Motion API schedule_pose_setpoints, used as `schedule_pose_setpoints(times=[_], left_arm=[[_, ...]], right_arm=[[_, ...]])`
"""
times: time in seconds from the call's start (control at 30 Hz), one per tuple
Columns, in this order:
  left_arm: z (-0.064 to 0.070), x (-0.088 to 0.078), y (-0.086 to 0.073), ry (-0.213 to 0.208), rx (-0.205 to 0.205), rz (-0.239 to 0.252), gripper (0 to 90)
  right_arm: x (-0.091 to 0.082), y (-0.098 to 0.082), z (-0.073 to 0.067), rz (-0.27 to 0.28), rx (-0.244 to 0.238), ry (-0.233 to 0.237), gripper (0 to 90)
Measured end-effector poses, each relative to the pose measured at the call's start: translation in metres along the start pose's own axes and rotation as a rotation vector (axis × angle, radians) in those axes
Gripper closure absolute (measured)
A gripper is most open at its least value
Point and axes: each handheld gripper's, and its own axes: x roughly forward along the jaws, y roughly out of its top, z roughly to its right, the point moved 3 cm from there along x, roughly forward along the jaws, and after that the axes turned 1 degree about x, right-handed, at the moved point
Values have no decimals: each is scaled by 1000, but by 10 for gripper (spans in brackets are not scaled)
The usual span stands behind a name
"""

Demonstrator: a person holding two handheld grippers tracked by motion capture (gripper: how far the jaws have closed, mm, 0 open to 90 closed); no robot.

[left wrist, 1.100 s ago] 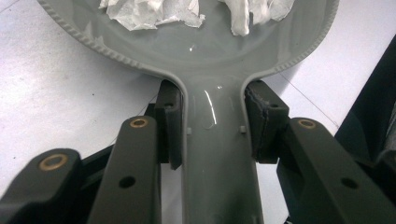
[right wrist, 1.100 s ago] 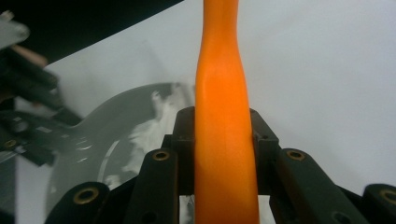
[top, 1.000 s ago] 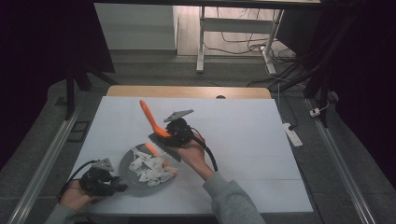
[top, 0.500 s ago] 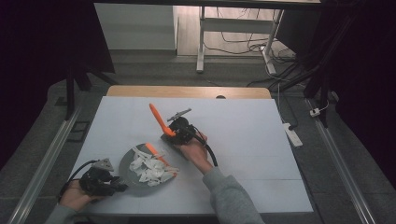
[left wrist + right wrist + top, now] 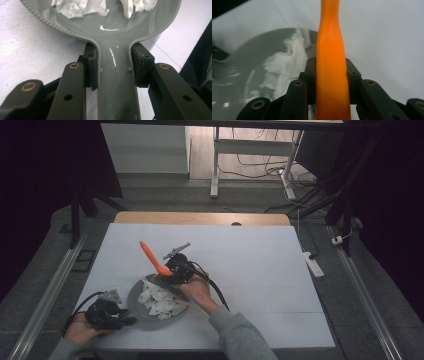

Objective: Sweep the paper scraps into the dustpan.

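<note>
The left gripper (image 5: 116,316) is sitting at the near left of the white table (image 5: 260,255). Its jaws are clamped on the handle (image 5: 113,82) of the grey pan (image 5: 136,296), one pad pressing on each side. It is probably holding on there so the pan is not sliding or turning while the other hand is working.

White paper scraps (image 5: 159,301) are lying in the pan, near the middle and the right side. In the left gripper view they (image 5: 80,7) are sitting at the far end, past the handle.

The right gripper (image 5: 172,270) is hanging just over the far right rim of the pan. Its jaws are squeezed tight on an orange tool (image 5: 331,75), which is running straight up between them. In the high view the free end of the orange tool (image 5: 150,254) is sticking out far and to the left, above the table. It looks like the tool is being held firmly like this so it can push or scoop the scraps around. The pan is staying close to the person, so both hands are reaching it easily.
</note>
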Motion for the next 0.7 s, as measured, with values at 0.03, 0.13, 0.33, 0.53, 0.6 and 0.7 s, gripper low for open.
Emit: schedule_pose_setpoints(times=[0.03,0.13,0.33,0.53,0.6,0.7], left_arm=[[0,0,0,0,0,0,616],[0,0,0,2,0,0,617],[0,0,0,2,0,0,616],[0,0,0,4,-1,0,616],[1,0,0,4,-2,0,616],[1,0,1,5,-5,1,617]], right_arm=[[-3,1,-2,12,0,8,705],[-16,4,-1,62,-4,-2,705],[-46,3,19,134,23,-69,705],[-54,-11,36,107,57,-117,704],[-52,-18,41,88,74,-135,704],[-48,-27,46,75,90,-150,704]])
